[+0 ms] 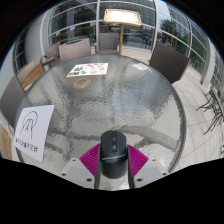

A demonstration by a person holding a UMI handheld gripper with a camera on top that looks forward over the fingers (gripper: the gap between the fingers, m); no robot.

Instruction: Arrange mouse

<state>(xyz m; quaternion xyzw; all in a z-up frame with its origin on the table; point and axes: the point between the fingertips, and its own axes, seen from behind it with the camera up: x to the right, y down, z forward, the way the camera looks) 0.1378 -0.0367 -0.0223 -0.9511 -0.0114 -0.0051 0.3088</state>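
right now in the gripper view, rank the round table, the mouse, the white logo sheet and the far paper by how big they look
1. round table
2. white logo sheet
3. mouse, between the gripper fingers; nearness to the camera inflates it
4. far paper; distance shrinks it, so its true size against the sheet is unsure

A round table (pixel 130 95) with a mottled, glassy grey top fills the middle of the frame, catching pale daylight. Behind it, across the top of the frame, runs a wall of tall windows (pixel 80 15) with dark frames, and a wooden chair (pixel 120 25) stands at the upper centre. A white card with a logo (pixel 32 130) lies at lower left, and a printed sheet (pixel 87 69) at upper left of the tabletop.
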